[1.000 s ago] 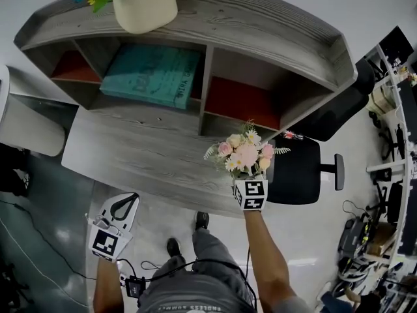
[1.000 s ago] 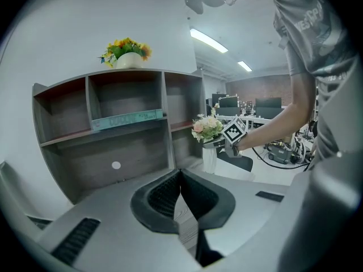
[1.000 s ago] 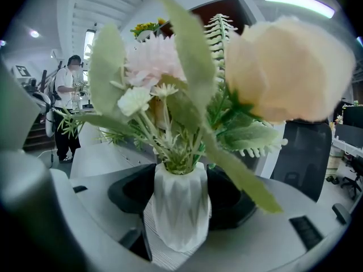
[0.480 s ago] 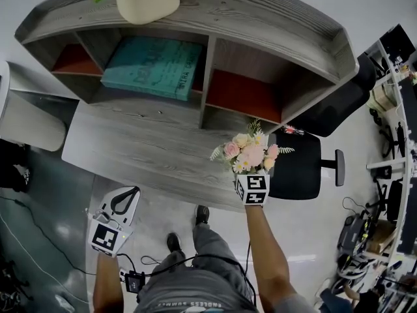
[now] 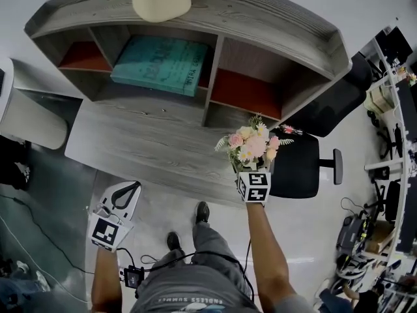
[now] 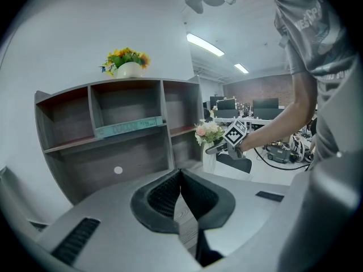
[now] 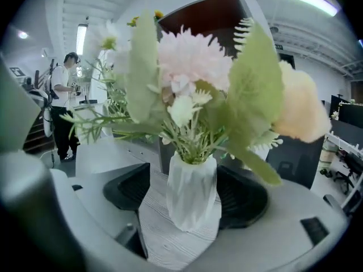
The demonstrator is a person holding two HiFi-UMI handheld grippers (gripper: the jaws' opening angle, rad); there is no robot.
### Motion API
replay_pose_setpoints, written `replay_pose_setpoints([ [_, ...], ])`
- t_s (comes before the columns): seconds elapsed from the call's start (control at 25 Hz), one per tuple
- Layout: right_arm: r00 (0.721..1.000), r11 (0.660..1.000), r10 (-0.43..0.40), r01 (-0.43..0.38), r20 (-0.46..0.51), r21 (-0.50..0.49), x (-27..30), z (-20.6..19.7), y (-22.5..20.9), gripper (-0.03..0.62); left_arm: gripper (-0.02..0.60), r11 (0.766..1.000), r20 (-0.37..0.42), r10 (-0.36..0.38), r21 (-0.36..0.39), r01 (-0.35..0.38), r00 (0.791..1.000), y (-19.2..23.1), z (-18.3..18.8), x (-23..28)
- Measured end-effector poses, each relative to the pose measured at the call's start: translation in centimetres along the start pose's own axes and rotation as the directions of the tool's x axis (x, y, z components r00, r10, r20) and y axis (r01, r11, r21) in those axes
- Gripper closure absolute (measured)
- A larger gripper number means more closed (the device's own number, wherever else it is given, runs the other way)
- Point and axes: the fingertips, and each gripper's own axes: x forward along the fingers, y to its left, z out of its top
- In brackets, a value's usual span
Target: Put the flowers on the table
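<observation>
Right gripper [image 7: 186, 194] jaws have just been opening and now stand clear of the vase [image 7: 193, 205] of flowers [image 7: 193, 72] between them. Vase sits on the table [image 7: 164, 248]. Left gripper [image 6: 180, 174] closed, empty.

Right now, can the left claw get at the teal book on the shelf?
Probably yes: only bare table lies between the left claw and the teal book, and the shelf is open-fronted. The claw is shut.
</observation>
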Motion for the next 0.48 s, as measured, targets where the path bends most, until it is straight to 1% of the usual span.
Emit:
replay_pose_setpoints([
  [0.04, 1.0, 1.0, -0.003, 0.003, -0.004, 0.004, -0.3, 0.0, 0.0, 0.233, 0.565, 1.0, 0.0, 0.0, 0.009, 0.0, 1.0, 0.0, 0.1, -0.2],
  [0.2, 0.999, 0.999, -0.007, 0.009, -0.034, 0.036, -2.0, -0.4, -0.6, 0.233, 0.565, 1.0, -0.007, 0.007, -0.001, -0.007, 1.0, 0.0, 0.5, -1.1],
  [0.36, 0.998, 0.999, 0.014, -0.011, -0.064, 0.045, -3.7, -0.2, -0.8, 0.233, 0.565, 0.999, 0.012, 0.026, 0.045, -0.026, 1.0, 0.6, 0.4, -2.4],
  [0.48, 0.996, 0.998, 0.038, -0.034, -0.077, 0.047, -5.2, 0.2, -0.2, 0.235, 0.565, 0.997, 0.016, 0.041, 0.062, -0.042, 0.999, 1.4, 0.1, -3.8],
])
